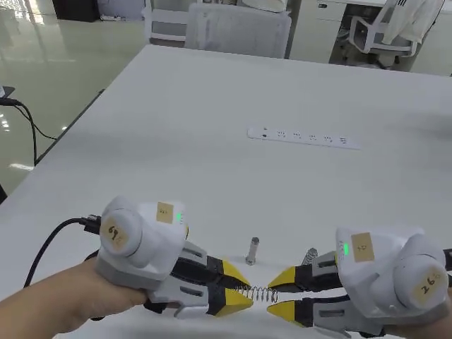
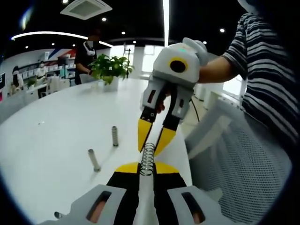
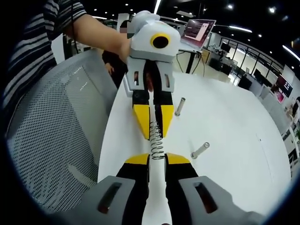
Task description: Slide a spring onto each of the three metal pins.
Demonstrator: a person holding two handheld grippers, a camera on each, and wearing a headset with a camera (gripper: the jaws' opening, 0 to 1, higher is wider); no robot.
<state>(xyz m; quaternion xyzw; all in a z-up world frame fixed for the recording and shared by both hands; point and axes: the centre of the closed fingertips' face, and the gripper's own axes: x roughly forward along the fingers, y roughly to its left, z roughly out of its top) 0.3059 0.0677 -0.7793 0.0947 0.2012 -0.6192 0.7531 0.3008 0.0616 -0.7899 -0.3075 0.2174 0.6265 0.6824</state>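
— What's on the left?
— The left gripper (image 1: 246, 288), jaws pinched on one end of the spring (image 1: 258, 292), low over the table (image 1: 212, 141).
— Which way does the spring run?
— Level, left to right, between the grippers. Behind it stands a bare pin (image 1: 252, 251). The right gripper (image 1: 274, 295) clamps the other end.

The left tongs (image 1: 248, 290) and right tongs (image 1: 270, 295) have yellow tips on black. The spring (image 1: 259, 292) and pins (image 1: 252, 251) are silver. The worktop (image 1: 212, 106) is white and the sleeve (image 2: 262, 42) is black-and-white striped.
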